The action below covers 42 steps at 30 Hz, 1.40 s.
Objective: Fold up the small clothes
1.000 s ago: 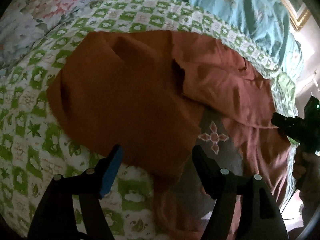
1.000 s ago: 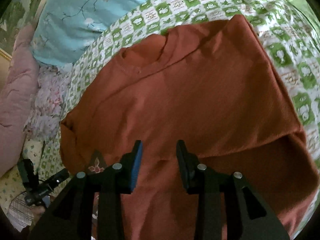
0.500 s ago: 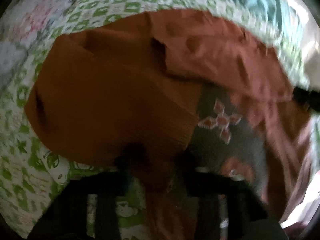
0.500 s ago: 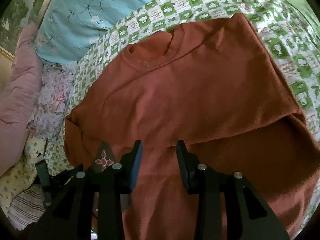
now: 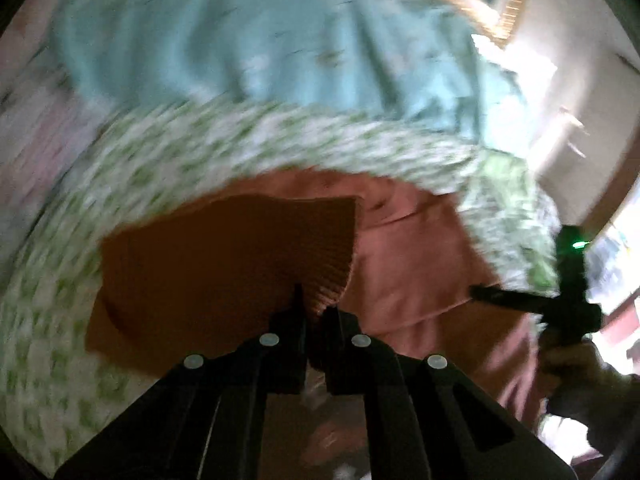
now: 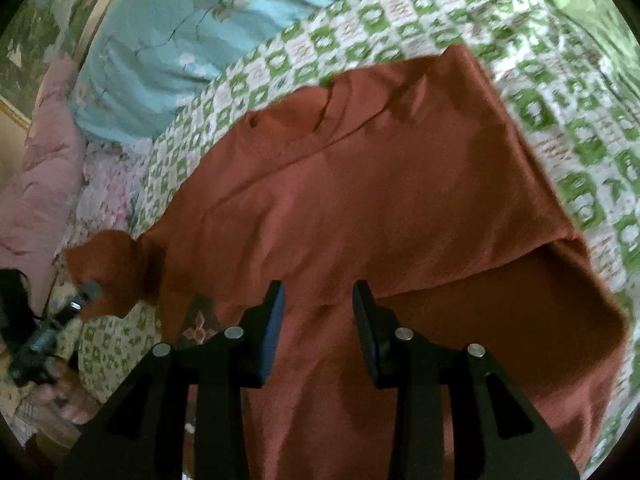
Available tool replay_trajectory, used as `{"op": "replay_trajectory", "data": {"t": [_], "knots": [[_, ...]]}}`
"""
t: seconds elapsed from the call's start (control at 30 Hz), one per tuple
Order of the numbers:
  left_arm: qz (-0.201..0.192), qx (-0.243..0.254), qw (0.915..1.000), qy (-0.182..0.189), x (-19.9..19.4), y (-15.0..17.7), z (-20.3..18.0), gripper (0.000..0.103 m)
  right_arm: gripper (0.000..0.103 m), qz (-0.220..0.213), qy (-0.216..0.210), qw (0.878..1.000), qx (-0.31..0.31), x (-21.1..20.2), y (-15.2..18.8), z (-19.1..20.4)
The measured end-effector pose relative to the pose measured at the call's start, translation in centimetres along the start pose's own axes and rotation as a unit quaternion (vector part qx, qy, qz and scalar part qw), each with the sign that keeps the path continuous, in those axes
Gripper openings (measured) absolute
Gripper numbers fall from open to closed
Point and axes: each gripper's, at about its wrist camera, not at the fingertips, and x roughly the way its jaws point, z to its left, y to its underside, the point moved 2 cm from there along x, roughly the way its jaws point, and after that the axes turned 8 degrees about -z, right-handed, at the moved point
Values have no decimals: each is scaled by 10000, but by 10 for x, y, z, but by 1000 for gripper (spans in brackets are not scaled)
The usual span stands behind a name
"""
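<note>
A rust-orange knit sweater (image 6: 380, 184) is lying spread across the middle of the right wrist view, its round ribbed neckline sitting toward the upper centre and its body running down to the bottom edge. Its right-hand side is lying doubled over, forming a fold line running toward the right of the frame. A grey patch with a red cross-shaped motif (image 6: 199, 326) is showing at lower left. At far left one corner is lifting off the surface. In the left wrist view the sweater (image 5: 224, 264) is blurring, a ribbed edge hanging at centre.
</note>
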Motion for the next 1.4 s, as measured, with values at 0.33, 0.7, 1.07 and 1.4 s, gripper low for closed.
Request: {"op": "replay_trajectory", "data": {"t": [0.33,0.7,1.07,1.4], "knots": [[395,506,9890,1331,124,-30,-123,4,36,-770,824,9925,464,-41,-32,-61],[1320,434,9805,1391,233,9,-171,18,37,-790,985,9876,934,-48,-44,-113],[1018,-289,9932,475,145,26,-72,79,50,-317,468,9972,488,4,-56,-76],[877,-1396,9717,-1689,65,73,86,78,54,-125,773,9965,295,51,-65,-72]]}}
